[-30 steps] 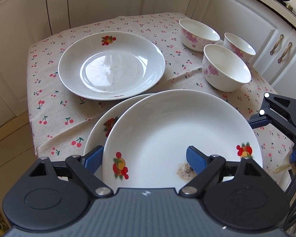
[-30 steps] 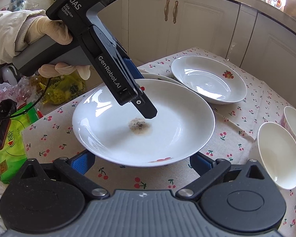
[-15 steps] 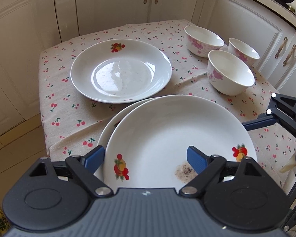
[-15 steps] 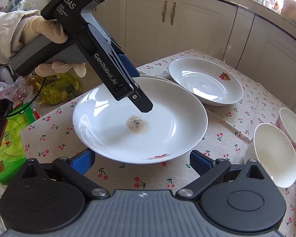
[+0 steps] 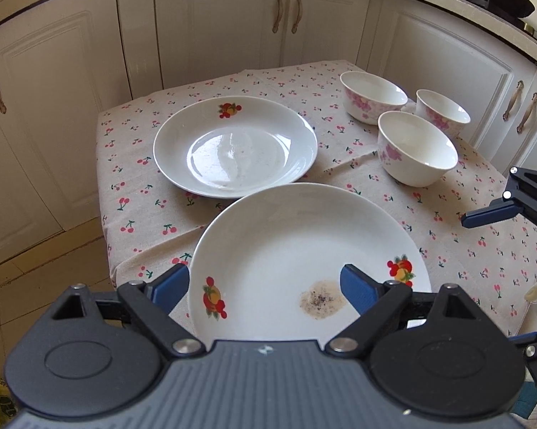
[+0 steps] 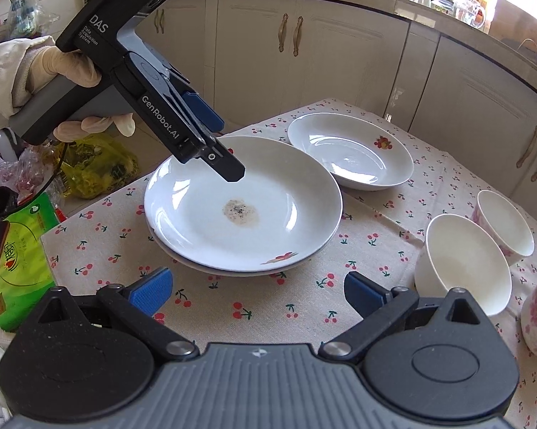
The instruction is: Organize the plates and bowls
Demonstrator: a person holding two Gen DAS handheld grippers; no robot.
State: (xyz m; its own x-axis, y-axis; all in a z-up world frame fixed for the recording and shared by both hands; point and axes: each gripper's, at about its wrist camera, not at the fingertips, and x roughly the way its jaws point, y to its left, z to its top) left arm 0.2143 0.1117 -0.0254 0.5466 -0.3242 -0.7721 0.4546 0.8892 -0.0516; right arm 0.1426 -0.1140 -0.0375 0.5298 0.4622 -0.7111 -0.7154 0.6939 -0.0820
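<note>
The stained plate (image 6: pixel 243 203) sat stacked on a second plate (image 6: pixel 211 268) at the cloth-covered table's (image 6: pixel 232 307) near edge, the left gripper (image 5: pixel 264 286) poised over its rim with jaws opening and clear of it, while the right gripper (image 6: pixel 255 293) hung empty, jaws apart.

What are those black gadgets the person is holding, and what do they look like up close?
Each is a handheld gripper: the left gripper has a grey handle, black body printed "DAS" and "GenRobot.AI", and blue-padded fingers. The right gripper shows the same black linkages and ribbed grey top. The person's hand wears a pale glove and cream sleeve.
</note>
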